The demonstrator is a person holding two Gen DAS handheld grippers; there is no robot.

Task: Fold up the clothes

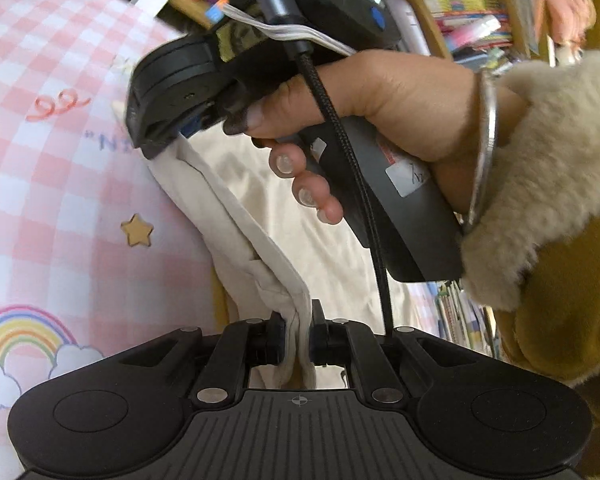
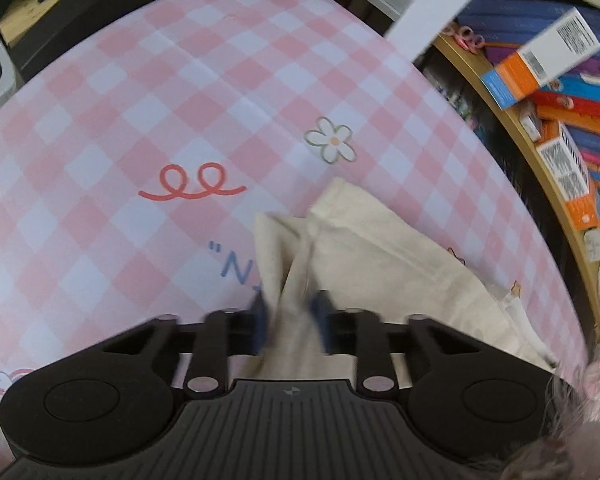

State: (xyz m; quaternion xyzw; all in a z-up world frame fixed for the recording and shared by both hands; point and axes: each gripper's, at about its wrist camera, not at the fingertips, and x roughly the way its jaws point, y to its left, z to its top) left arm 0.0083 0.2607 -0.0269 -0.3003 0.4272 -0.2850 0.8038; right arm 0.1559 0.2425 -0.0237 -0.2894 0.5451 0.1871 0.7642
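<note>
Now, scene: a cream garment (image 1: 256,236) is spread on a pink-checked cloth (image 1: 60,184) printed with a star, a rainbow and a red squiggle.
Left gripper (image 1: 299,336): its jaws are drawn narrow, and a folded, seamed edge of the garment is pinched between the pads, the fabric standing upright in the gap.
Right gripper (image 2: 290,316): seen in its own view, the jaws are nearly together with a bunched ridge of the garment caught between the blue pads; the pads are blurred.
Right gripper, from the left view (image 1: 160,120): its nose is pressed onto the far end of the same folded edge, which runs from there to the left gripper.
Hand (image 1: 380,108): the right gripper's handle is wrapped by a hand with a metal bangle (image 1: 486,148) on the wrist and a fleecy cuff (image 1: 540,184) behind it.
Garment position: it lies at the near right part of the cloth, near the shelf side, flat beyond the two pinched points.
Background: stacked books and boxes (image 2: 560,92) are seen on a curved wooden shelf beyond the cloth's edge.
</note>
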